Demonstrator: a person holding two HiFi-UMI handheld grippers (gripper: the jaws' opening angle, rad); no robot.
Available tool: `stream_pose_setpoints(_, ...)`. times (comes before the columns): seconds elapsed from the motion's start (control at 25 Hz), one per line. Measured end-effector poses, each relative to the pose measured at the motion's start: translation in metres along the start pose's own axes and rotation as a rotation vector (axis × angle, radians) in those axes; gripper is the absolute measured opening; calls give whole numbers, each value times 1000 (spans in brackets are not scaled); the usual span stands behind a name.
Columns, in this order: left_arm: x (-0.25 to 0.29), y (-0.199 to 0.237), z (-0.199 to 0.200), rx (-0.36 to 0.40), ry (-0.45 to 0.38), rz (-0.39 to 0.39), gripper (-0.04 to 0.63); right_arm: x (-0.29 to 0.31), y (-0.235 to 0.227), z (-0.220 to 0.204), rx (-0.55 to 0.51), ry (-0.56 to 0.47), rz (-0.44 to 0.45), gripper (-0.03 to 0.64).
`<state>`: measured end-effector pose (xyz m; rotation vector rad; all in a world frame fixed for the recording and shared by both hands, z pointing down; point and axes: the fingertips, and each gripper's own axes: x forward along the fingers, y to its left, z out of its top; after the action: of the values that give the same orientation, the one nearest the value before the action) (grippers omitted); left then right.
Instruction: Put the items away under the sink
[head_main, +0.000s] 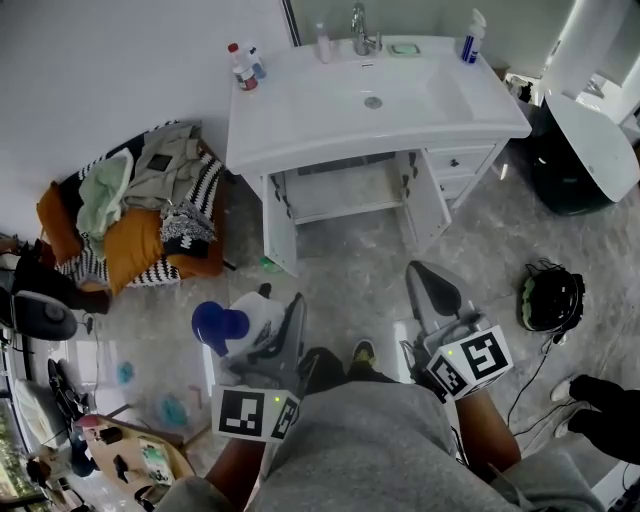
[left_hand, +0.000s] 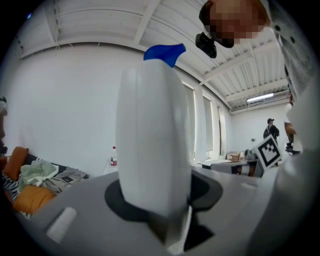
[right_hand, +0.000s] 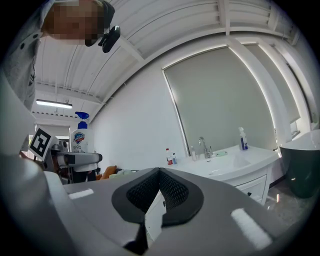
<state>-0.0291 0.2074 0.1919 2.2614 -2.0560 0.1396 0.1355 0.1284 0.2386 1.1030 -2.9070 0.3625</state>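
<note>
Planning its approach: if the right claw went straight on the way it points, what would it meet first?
Probably the white sink vanity, near the end where small bottles stand; nothing nearer shows, though depth is unclear.

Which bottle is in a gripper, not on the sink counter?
The white spray bottle with blue top, in the left gripper; the others stand on the counter.
</note>
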Motion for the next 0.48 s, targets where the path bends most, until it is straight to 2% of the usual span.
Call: stream_pose_setpoints(0.48, 6, -8, -2, 6, 2, -15, 184, 1, 5, 0, -11, 4, 24, -2)
